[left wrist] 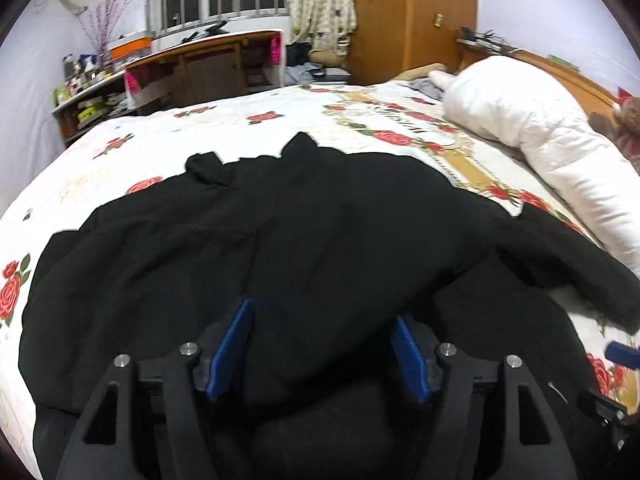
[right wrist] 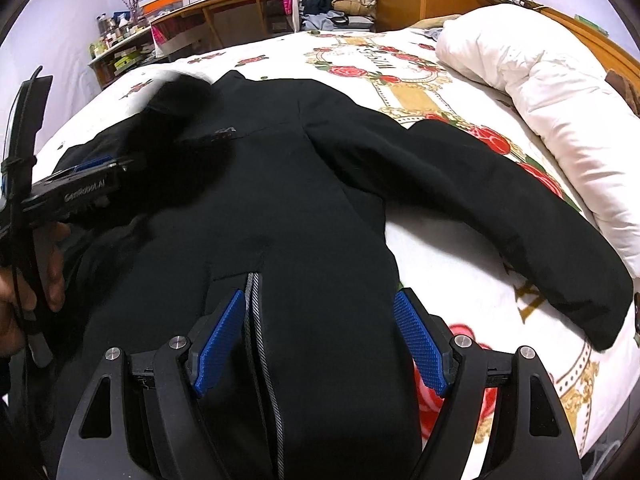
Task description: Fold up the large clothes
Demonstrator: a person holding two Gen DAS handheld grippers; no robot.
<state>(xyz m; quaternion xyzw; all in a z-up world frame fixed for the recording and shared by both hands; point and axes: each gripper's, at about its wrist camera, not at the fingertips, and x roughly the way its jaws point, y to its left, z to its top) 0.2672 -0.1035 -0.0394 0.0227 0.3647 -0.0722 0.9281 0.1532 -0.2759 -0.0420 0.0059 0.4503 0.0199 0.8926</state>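
Note:
A large black jacket (left wrist: 304, 224) lies spread on the rose-patterned bedspread (left wrist: 200, 120); it also shows in the right wrist view (right wrist: 280, 184), with one sleeve (right wrist: 500, 200) stretched out to the right and its grey zipper (right wrist: 256, 320) running down the front. My left gripper (left wrist: 324, 344) is open, its blue pads low over the jacket's near hem. My right gripper (right wrist: 320, 336) is open, straddling the zipper at the near hem. The left gripper (right wrist: 88, 184) and the hand that holds it show at the left in the right wrist view.
A white rolled duvet (right wrist: 540, 80) lies along the bed's right side by the wooden headboard (right wrist: 600, 40). A desk (right wrist: 224, 12) and cluttered shelves (right wrist: 120, 44) stand beyond the bed's far edge, with a wooden wardrobe (left wrist: 412, 16) behind.

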